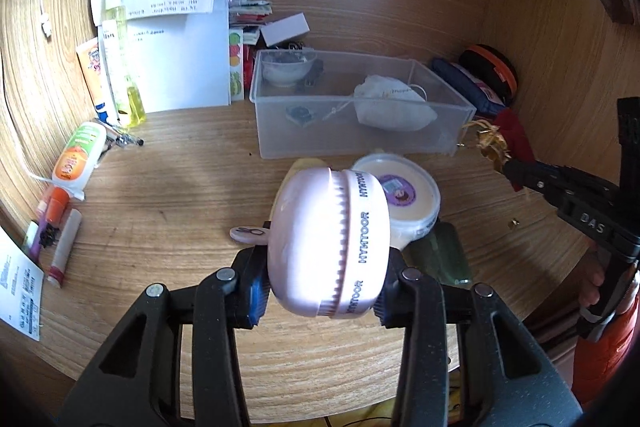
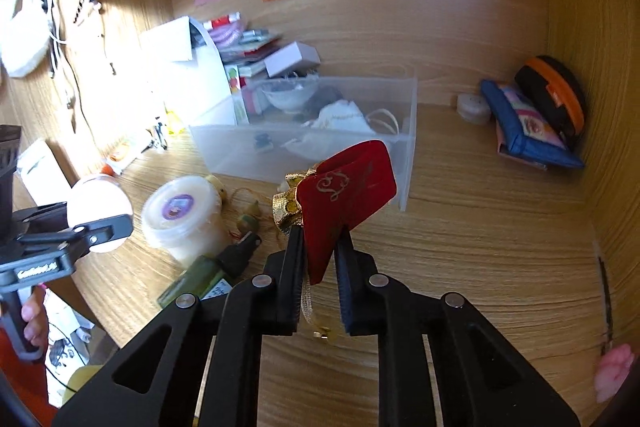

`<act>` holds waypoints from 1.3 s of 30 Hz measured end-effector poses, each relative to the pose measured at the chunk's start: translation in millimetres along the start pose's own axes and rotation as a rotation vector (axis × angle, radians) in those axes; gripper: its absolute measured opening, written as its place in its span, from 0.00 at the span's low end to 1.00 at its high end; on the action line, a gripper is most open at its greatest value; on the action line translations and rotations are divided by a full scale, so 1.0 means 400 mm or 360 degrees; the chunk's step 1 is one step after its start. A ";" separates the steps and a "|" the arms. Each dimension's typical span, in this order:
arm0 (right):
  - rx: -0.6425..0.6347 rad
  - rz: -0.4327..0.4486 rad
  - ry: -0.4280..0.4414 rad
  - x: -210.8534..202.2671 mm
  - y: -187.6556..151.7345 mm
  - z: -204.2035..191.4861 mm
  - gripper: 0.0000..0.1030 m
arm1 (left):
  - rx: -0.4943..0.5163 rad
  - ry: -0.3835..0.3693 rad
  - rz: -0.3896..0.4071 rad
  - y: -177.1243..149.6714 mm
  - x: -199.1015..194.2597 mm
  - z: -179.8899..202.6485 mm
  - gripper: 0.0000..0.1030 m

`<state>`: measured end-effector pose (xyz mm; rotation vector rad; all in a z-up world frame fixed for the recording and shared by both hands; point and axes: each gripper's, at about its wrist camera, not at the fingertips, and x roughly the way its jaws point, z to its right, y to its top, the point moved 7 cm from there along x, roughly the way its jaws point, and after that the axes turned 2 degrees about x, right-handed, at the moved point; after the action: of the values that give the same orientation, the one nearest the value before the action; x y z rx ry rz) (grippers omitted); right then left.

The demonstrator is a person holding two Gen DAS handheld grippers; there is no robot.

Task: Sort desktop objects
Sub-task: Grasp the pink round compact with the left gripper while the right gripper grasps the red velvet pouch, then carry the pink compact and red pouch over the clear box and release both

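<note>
My left gripper (image 1: pixel 320 299) is shut on a round pink case with a zip and "HYMTOOR" lettering (image 1: pixel 330 243), held above the desk in front of the clear plastic bin (image 1: pixel 360 143). It also shows in the right wrist view (image 2: pixel 98 205). My right gripper (image 2: pixel 318 251) is shut on a red velvet pouch with gold trim (image 2: pixel 348 187), held just in front of the bin (image 2: pixel 404 163). In the left wrist view the pouch (image 1: pixel 514 135) hangs at the bin's right corner. The bin holds a white mask (image 1: pixel 390 105) and a small bowl (image 1: pixel 286 67).
A white lidded tub (image 1: pixel 404 195) and a green bottle (image 2: pixel 200 277) sit on the desk between the grippers. Tubes and lip balms (image 1: pixel 76 159) lie at left. A blue pouch (image 2: pixel 528 135) and an orange-black case (image 2: pixel 552 95) sit in the right corner. Papers and boxes stand behind the bin.
</note>
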<state>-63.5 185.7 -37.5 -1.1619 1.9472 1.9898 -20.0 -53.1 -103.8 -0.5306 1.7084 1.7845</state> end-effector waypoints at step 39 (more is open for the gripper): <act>-0.0139 0.0107 0.0069 0.112 0.304 0.046 0.14 | 0.0084 -0.0066 0.0022 0.419 0.236 -0.052 0.39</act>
<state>-173.0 163.9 31.2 -1.1835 1.9635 2.1204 -203.3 -57.2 -42.8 -0.4568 1.7296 1.7428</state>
